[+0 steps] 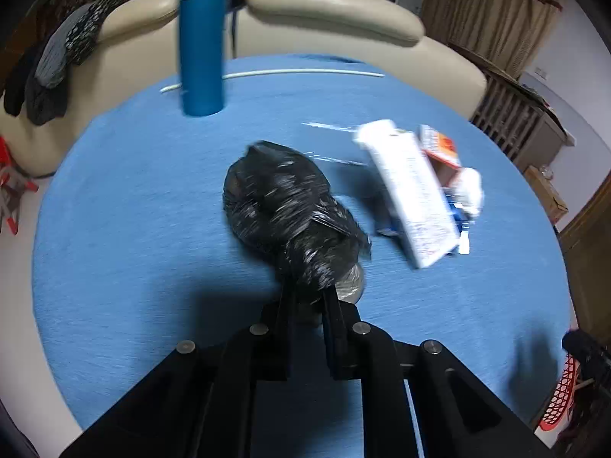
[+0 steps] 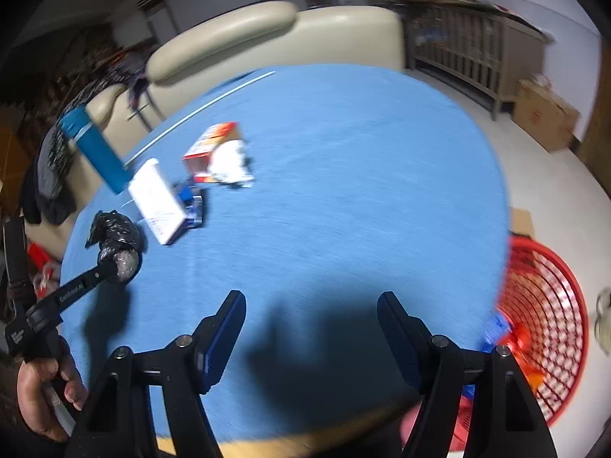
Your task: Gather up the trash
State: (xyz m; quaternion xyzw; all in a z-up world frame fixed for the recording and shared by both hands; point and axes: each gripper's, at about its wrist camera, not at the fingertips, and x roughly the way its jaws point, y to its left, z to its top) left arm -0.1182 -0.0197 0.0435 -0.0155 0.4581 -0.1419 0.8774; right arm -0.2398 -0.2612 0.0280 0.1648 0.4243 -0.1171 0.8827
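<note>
My left gripper is shut on a crumpled black plastic bag with a clear bit at its lower end, held just over the blue table. The bag also shows in the right wrist view, at the table's left edge. My right gripper is open and empty above the table's near side. A white box, an orange-and-white carton, crumpled white paper and a small blue wrapper lie together mid-table. A red mesh basket with some trash stands at the right.
A tall blue cylinder stands at the table's far side beside a thin white rod. A cream sofa with dark clothes curves behind. A wooden cabinet and a cardboard box stand far right.
</note>
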